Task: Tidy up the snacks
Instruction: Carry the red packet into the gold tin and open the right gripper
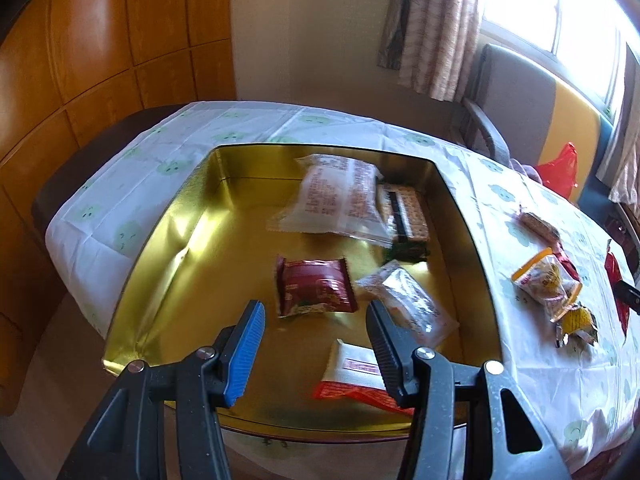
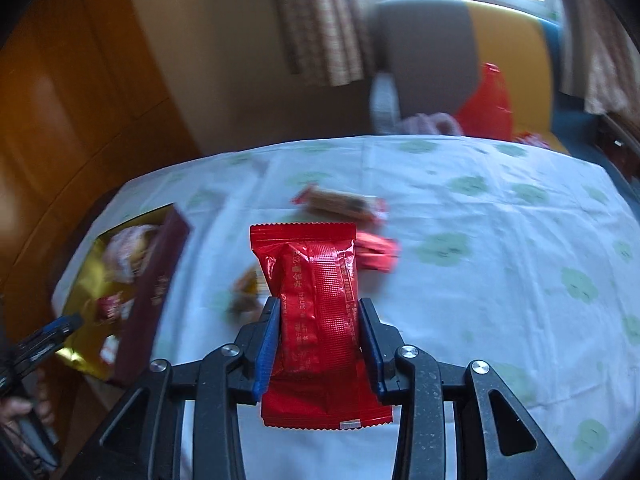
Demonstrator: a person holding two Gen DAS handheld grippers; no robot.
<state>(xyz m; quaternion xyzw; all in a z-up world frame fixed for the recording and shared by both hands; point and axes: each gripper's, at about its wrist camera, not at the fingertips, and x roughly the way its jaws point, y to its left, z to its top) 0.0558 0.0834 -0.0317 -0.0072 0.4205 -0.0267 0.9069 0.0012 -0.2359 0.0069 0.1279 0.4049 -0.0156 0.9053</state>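
The right gripper (image 2: 318,308) clamps a shiny red foil snack packet (image 2: 316,300) by its sides, holding it clear above the white tablecloth with pale green flower prints (image 2: 480,280). The left gripper (image 1: 316,316) hangs with its jaws apart and nothing between them, above the open gold-lined rectangular tin box (image 1: 168,240). Inside the box lie a dark red snack pouch (image 1: 314,286), a large clear printed bag (image 1: 336,196), a small clear wrapped snack (image 1: 408,304) and a white and red packet (image 1: 356,376). On the cloth to the right of the box lie a yellow-trimmed clear snack bag (image 1: 546,284) and a wrapped brown bar (image 1: 538,224).
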